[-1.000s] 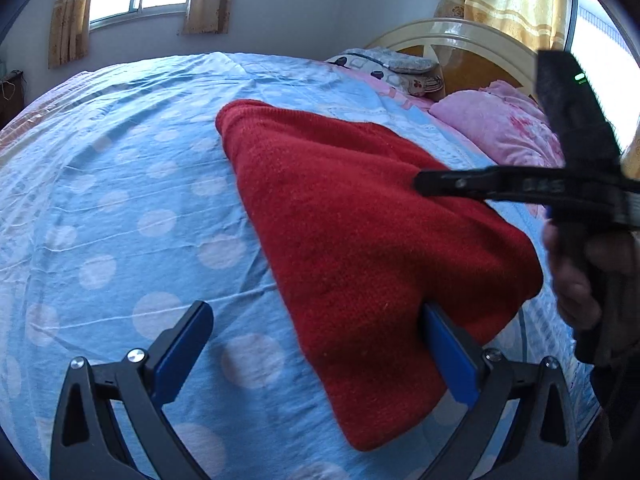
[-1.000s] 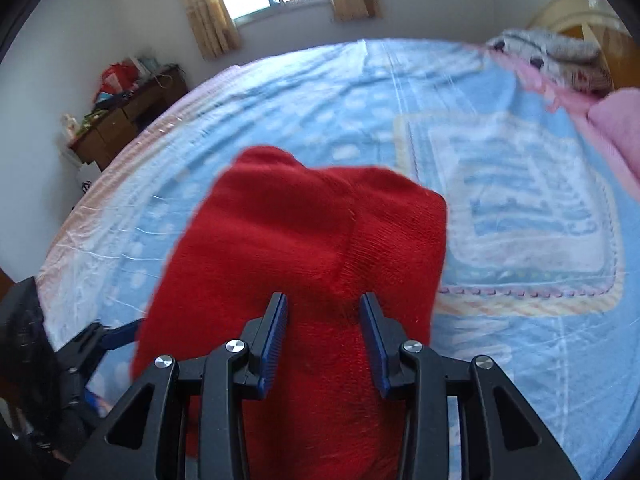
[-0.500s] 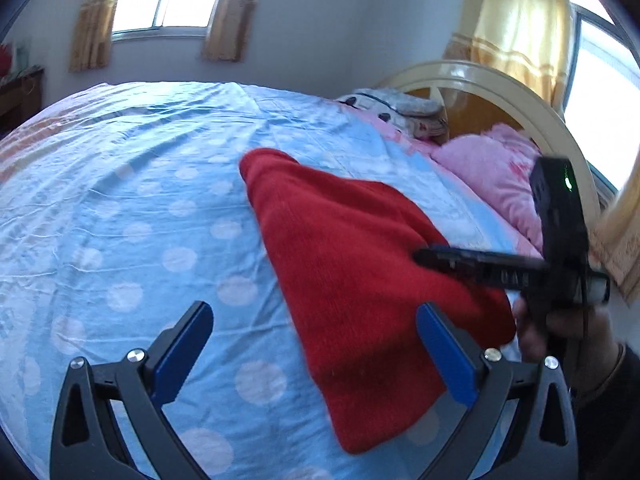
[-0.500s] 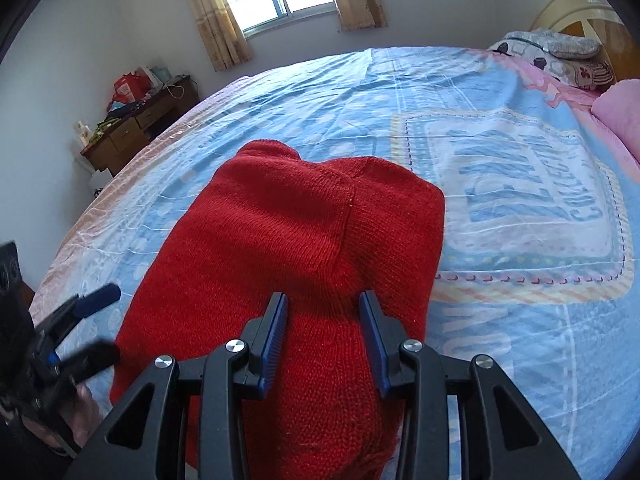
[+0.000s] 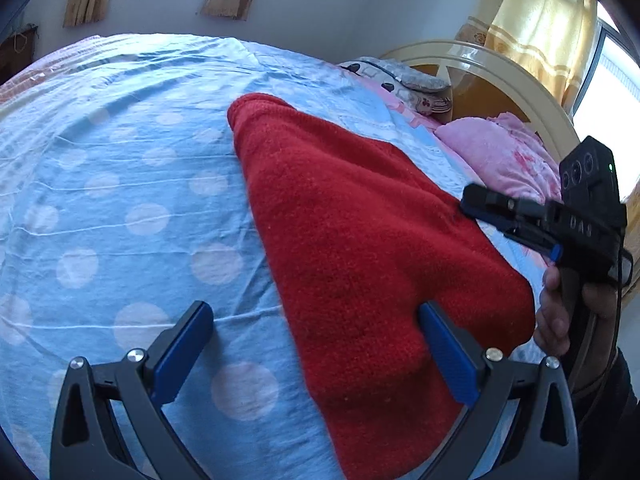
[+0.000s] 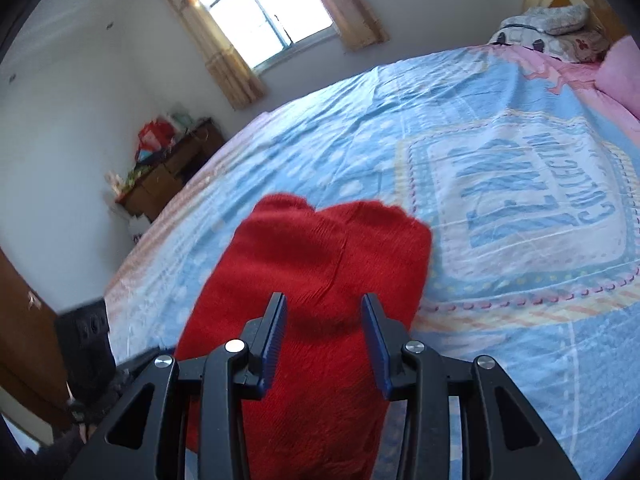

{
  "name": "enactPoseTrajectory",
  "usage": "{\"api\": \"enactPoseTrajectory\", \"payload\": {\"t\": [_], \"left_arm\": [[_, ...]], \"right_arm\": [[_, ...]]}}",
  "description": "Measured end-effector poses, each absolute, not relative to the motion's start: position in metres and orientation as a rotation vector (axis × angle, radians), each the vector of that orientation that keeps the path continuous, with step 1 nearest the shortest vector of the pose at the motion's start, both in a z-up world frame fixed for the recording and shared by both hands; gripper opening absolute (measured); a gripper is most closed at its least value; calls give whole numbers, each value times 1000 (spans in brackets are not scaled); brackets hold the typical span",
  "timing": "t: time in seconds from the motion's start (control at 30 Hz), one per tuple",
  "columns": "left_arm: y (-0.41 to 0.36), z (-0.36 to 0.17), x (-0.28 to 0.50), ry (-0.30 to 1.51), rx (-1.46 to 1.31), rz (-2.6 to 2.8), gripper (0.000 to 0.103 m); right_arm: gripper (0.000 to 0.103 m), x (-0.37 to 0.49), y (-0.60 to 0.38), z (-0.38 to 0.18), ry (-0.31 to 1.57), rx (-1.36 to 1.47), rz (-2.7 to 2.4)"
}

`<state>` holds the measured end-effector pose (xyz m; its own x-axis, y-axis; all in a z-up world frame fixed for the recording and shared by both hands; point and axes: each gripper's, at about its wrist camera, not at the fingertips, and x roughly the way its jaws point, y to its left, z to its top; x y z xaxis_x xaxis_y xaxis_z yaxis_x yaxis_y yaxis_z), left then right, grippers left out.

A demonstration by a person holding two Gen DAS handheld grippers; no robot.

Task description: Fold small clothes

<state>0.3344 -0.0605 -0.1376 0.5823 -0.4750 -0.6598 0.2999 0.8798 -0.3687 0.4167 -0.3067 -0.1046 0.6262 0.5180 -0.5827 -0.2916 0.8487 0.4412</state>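
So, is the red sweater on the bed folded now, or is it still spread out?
Folded. The red sweater lies on the blue bedsheet as a compact thick bundle with rounded doubled edges, and no sleeve sticks out.

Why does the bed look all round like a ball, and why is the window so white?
Left wrist view: the fisheye lens bulges the blue bed sheet and darkens the corners. Right wrist view: daylight washes the window out white, and the red knit garment looks slightly smeared.

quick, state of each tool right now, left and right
left tool: open wide, holding nothing; red knit garment lies on the bed, partly between its fingers.
right tool: jaws have just been opening, open over the garment, gripping nothing.
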Motion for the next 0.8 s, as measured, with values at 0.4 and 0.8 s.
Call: {"api": "enactPoseTrajectory", "payload": {"t": [0.4, 0.8], "left_arm": [[-70, -135, 334, 821, -166, -422, 103], [-69, -137, 336, 831, -207, -506, 94]], "right_arm": [[71, 464, -327, -142, 889, 477, 416], [39, 490, -311, -163, 946, 552, 526]]}}
